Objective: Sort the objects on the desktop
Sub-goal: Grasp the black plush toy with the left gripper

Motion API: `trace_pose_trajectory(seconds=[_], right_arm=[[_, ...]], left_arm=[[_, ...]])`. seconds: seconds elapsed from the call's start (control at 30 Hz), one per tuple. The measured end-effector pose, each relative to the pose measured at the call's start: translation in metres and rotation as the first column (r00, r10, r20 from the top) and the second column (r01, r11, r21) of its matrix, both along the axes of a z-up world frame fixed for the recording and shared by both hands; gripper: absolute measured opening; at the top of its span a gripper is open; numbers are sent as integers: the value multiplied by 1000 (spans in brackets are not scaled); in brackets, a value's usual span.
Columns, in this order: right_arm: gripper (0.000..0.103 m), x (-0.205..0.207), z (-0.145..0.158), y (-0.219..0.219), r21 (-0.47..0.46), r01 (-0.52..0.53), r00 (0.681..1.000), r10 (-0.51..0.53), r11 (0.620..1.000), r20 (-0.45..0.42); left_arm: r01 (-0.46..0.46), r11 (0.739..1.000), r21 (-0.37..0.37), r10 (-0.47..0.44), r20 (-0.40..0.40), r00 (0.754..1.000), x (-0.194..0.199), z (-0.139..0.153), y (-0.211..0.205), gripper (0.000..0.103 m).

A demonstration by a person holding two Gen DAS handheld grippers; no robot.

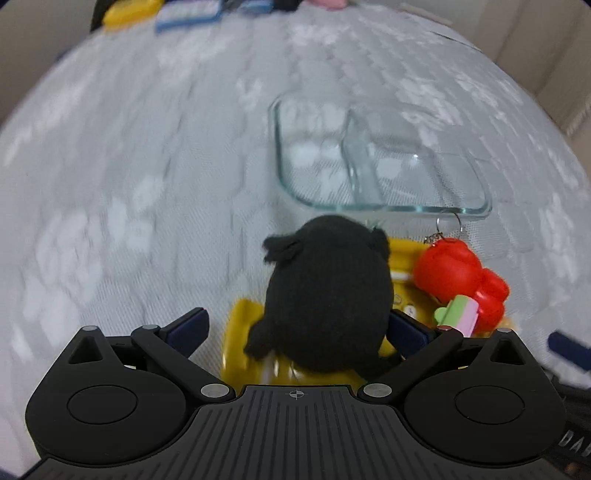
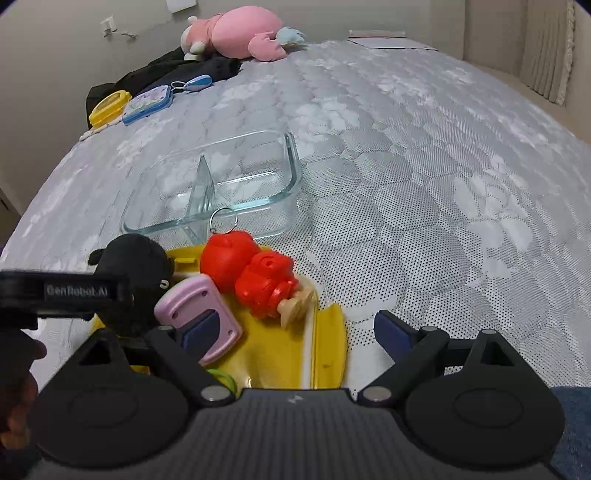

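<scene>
A black plush toy (image 1: 328, 295) lies on a yellow tray (image 1: 240, 332) between the wide-spread fingers of my left gripper (image 1: 306, 328); the right pad is at its side, the left pad stands apart. A red figure keychain (image 1: 461, 277) and a green-pink piece (image 1: 458, 314) lie to its right. A clear glass two-compartment container (image 1: 369, 162) stands just beyond. In the right wrist view my right gripper (image 2: 295, 332) is open over the yellow tray (image 2: 325, 347), with a pink flat object (image 2: 199, 314) at its left finger, the red figure (image 2: 255, 273) and black plush (image 2: 136, 266) ahead, and the glass container (image 2: 221, 188) behind.
Everything rests on a grey floral mattress (image 2: 406, 184). At the far edge lie a yellow case (image 2: 109, 105), a blue-rimmed case (image 2: 147, 103), a blue keychain (image 2: 195, 84), dark clothing (image 2: 166, 70) and a pink plush (image 2: 240, 31). Walls surround the bed.
</scene>
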State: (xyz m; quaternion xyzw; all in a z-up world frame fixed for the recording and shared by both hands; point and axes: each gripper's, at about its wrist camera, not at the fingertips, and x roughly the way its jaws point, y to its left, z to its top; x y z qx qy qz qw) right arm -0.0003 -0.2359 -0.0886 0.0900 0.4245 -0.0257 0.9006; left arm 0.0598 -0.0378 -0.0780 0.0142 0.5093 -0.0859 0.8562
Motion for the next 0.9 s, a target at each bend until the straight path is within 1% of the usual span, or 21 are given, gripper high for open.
trace_pose_trajectory(seconds=[0.07, 0.1, 0.17, 0.2, 0.33, 0.4, 0.47, 0.5, 0.53, 0.57, 0.67, 0.73, 0.9], right_arm=[[92, 3, -3, -2, 8, 4, 1000, -4, 1000, -7], [92, 4, -5, -3, 14, 5, 1000, -5, 1000, -14], [92, 6, -7, -5, 31, 5, 1000, -4, 999, -23], [92, 6, -7, -6, 38, 5, 1000, -4, 999, -25], [94, 8, -9, -8, 59, 7, 999, -5, 998, -34], [94, 10, -11, -9, 66, 7, 999, -4, 998, -42], [94, 12, -12, -9, 58, 11, 999, -8, 998, -49], [94, 13, -14, -10, 58, 15, 999, -12, 998, -52], [94, 14, -15, -10, 62, 18, 998, -14, 998, -57], [94, 15, -15, -11, 71, 20, 998, -16, 997, -62], [94, 18, -18, -14, 95, 28, 997, -21, 995, -81], [94, 16, -17, -14, 102, 27, 997, -19, 994, -81], [94, 13, -14, -14, 109, 19, 998, -13, 994, -57]], left_arm=[[-7, 1000, -1, 7, -36, 999, 4, -6, -2, 103], [-13, 1000, -24, 12, -47, 999, 6, -9, -1, 103], [-29, 998, -62, 26, -48, 999, 6, -13, 4, 103], [-28, 997, -67, 25, -45, 999, 6, -13, 4, 103], [0, 998, -61, -1, -23, 1000, 5, -11, 1, 103], [-4, 998, -61, 2, -28, 1000, 5, -9, -1, 103], [-3, 997, -83, -1, -39, 999, 6, -6, -3, 100], [0, 996, -87, -3, -36, 999, 5, -4, -4, 94], [5, 997, -81, -8, -28, 1000, 5, -1, -4, 76], [15, 998, -62, -17, -28, 999, 5, 1, -7, 74], [30, 998, -52, -31, -22, 999, 3, 2, -8, 73], [23, 997, -71, -24, -20, 1000, 1, 2, -4, 72], [21, 992, -125, -20, 4, 1000, -6, 22, 4, 71]])
